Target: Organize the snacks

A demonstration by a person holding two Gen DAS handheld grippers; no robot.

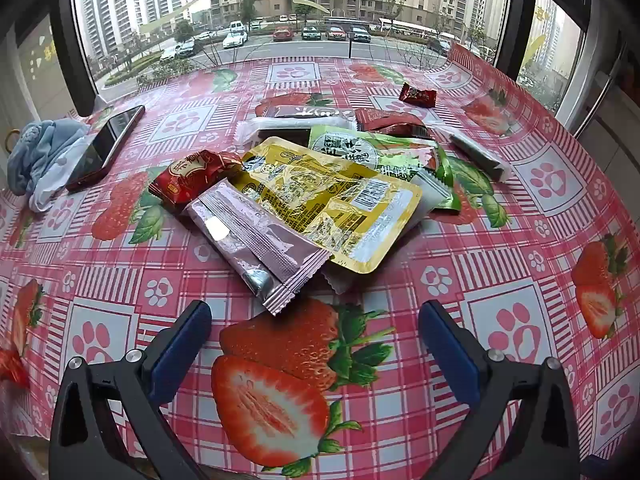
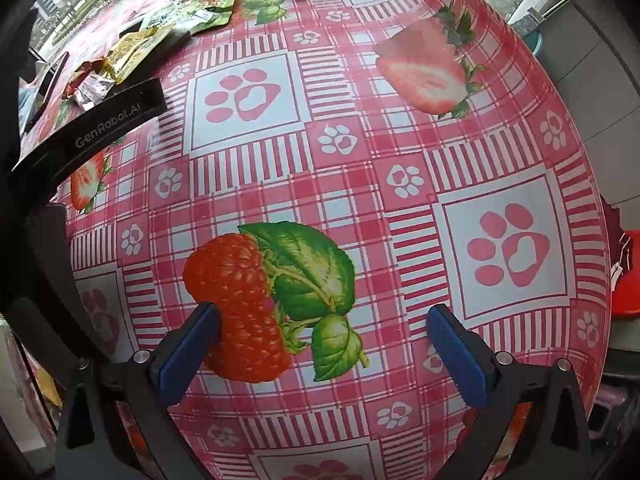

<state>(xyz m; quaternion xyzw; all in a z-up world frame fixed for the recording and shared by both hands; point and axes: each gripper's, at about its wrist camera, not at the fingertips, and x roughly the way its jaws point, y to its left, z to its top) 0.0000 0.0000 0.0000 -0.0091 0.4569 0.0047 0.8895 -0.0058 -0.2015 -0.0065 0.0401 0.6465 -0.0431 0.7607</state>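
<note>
A heap of snack packets lies mid-table in the left wrist view: a pink foil packet (image 1: 256, 240) nearest, a yellow pouch (image 1: 332, 204) over it, a green pouch (image 1: 384, 152), a red wrapped sweet (image 1: 192, 176), a dark bar (image 1: 304, 114), a dark red packet (image 1: 390, 120), a grey stick (image 1: 480, 154) and a small red candy (image 1: 418, 94) farther back. My left gripper (image 1: 316, 320) is open and empty just short of the pink packet. My right gripper (image 2: 322, 324) is open and empty over bare tablecloth; the heap (image 2: 160, 36) shows at its far upper left.
A phone (image 1: 106, 144) and a blue cloth (image 1: 40, 156) lie at the table's left. The strawberry tablecloth (image 1: 500, 300) covers the table, with a window behind. The left gripper's black body (image 2: 104, 128) crosses the right wrist view. A red stool (image 2: 628, 276) stands beyond the right edge.
</note>
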